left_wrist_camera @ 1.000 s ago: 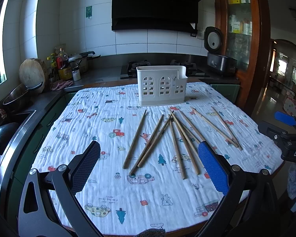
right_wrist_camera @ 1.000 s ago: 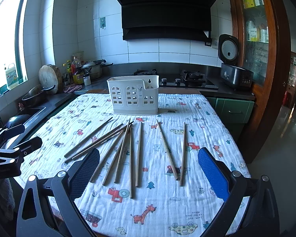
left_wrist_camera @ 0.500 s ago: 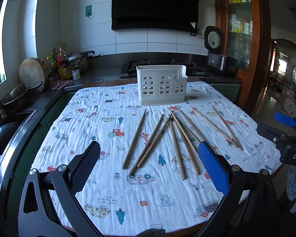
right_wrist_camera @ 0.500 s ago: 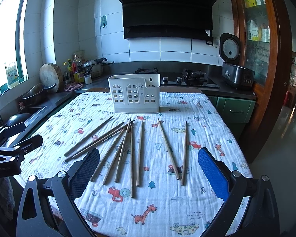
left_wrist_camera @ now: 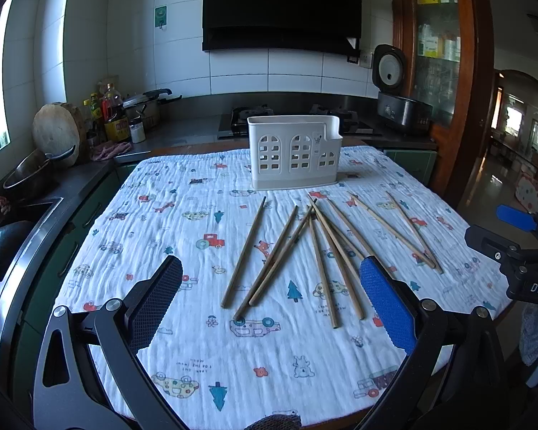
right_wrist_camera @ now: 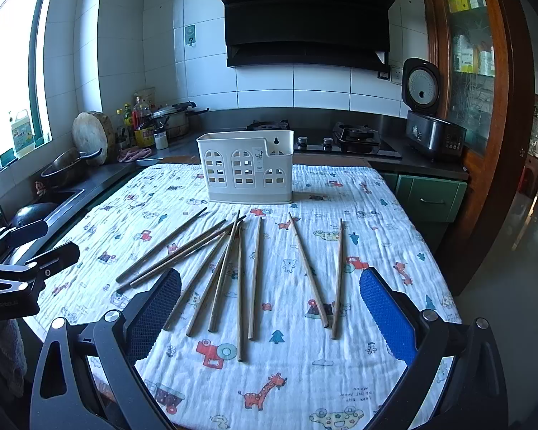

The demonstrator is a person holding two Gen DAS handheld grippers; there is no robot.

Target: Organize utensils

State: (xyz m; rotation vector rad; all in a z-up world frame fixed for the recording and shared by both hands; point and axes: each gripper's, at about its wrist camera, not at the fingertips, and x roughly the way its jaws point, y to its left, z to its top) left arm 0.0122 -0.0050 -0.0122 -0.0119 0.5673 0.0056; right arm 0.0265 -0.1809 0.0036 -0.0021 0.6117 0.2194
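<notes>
Nearest in each wrist view, the left tongs [left_wrist_camera: 269,304] and the right tongs [right_wrist_camera: 269,311] are spread wide and hold nothing, poised above the near edge of the tabletop [left_wrist_camera: 340,421], which is covered by a white cloth [right_wrist_camera: 340,376] printed with cars, trees and animals. Beyond the tongs, on the near side of the holder, lie the chopsticks [right_wrist_camera: 254,279]: about 9 wooden sticks, loose on the cloth. In the right wrist view a fan of 7 converges and partly crosses toward the holder, while 2 more [right_wrist_camera: 337,274] lie apart to the right of the fan, their near tips almost touching. Farther back, the white utensil holder [right_wrist_camera: 249,170] stands upright near the far edge of the cloth, with arched cut-outs in its front wall; it looks empty, though its inside is not fully visible. No stick is in the holder yet, so the task seems to be at its start: the approach to a first pick. The next move calls for lowering 1 pair of tongs across a single stick, preferably one clear of the crossings, and closing squarely so the thin wood does not roll or pivot.
</notes>
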